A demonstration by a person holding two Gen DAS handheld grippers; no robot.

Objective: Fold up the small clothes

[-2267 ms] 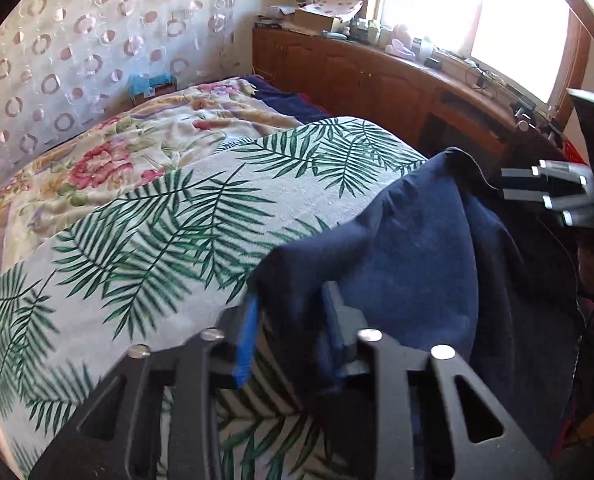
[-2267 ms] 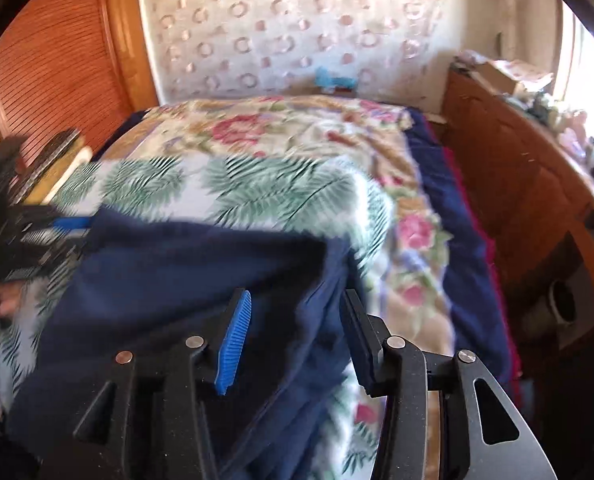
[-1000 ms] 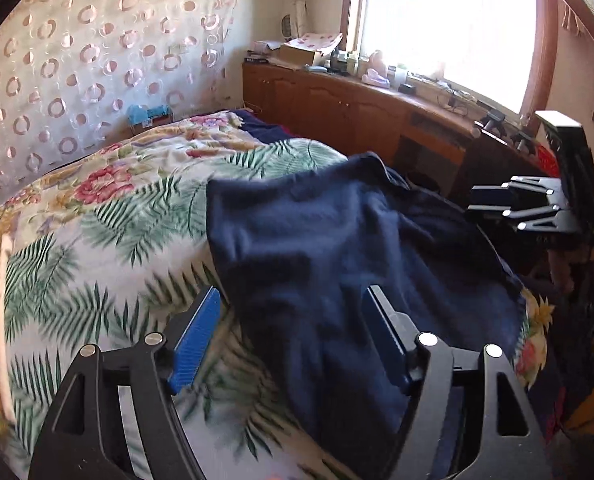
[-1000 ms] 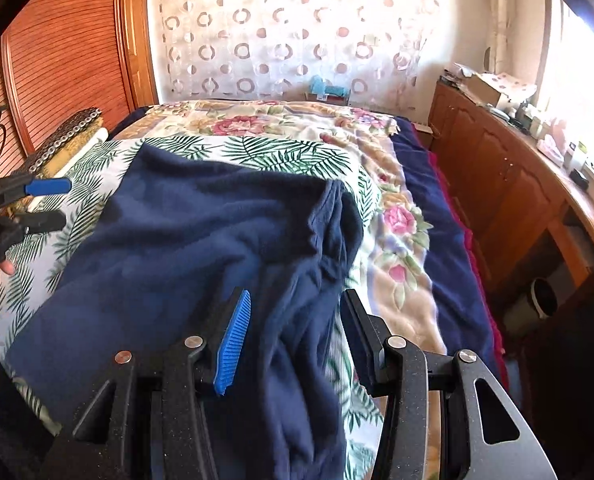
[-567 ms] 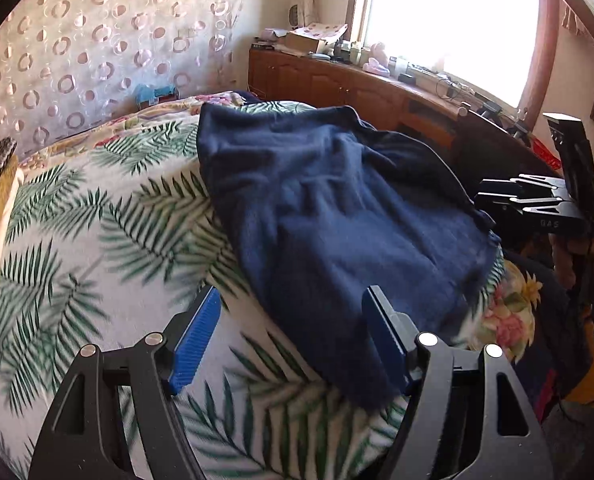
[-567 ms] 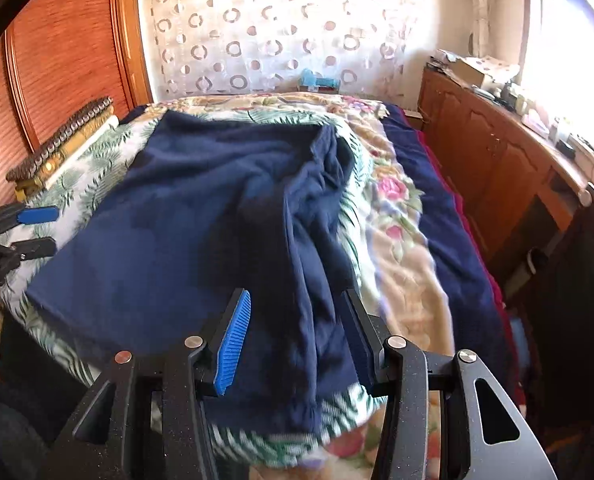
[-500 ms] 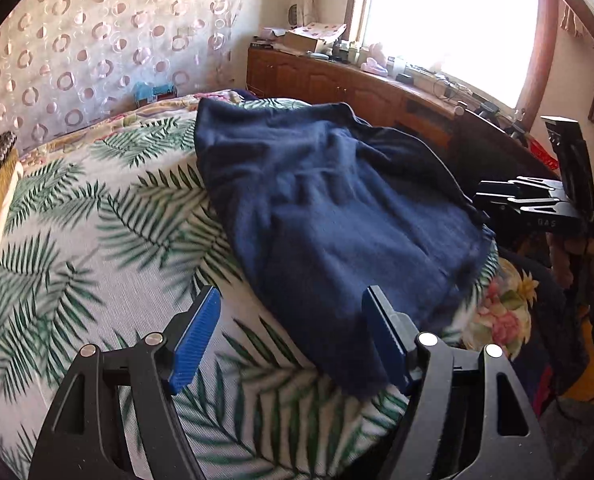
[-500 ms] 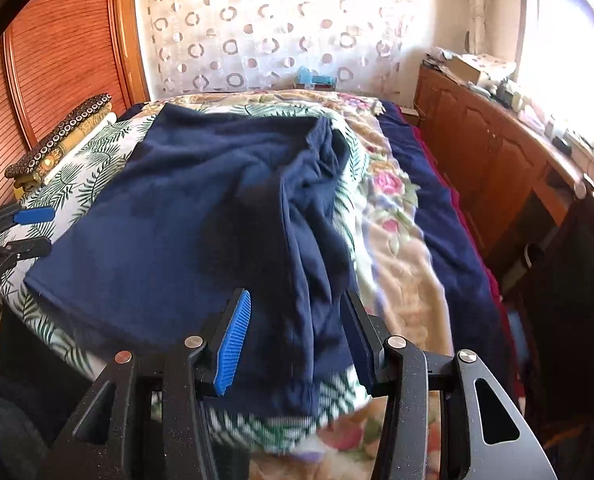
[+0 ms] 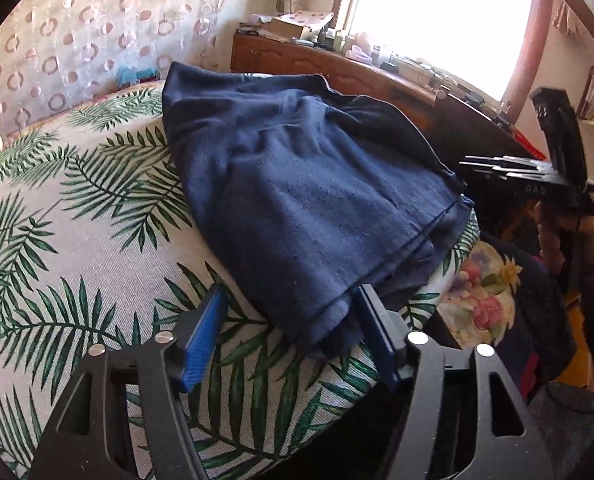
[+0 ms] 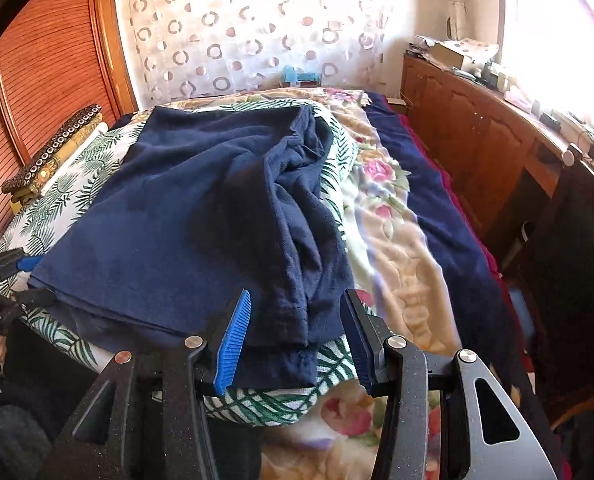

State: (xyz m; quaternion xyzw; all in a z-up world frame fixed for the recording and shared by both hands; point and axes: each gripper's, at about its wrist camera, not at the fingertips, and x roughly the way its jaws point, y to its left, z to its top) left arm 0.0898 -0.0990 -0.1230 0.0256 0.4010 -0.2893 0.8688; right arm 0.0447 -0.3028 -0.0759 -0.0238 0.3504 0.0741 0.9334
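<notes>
A navy blue garment [image 9: 297,184] lies spread on the palm-leaf bedcover [image 9: 77,208], its near hem at the bed's front edge. It also shows in the right wrist view [image 10: 185,232], bunched along its right side. My left gripper [image 9: 293,332] is open, jaws either side of the garment's near left corner. My right gripper [image 10: 297,340] is open around the near right corner, which lies loose between the jaws. Each gripper shows in the other's view: the right one [image 9: 509,168] and the left one [image 10: 9,276].
A floral blanket [image 10: 389,216] and a dark blue sheet [image 10: 449,216] cover the bed's right side. A wooden cabinet [image 10: 481,128] with clutter runs under the window. A patterned cushion [image 10: 53,148] lies by the wooden wall at left.
Both grippers let go of the garment and it dropped flat onto the bed. Both have drawn back to the bed's near edge, jaws open at the garment's hem corners.
</notes>
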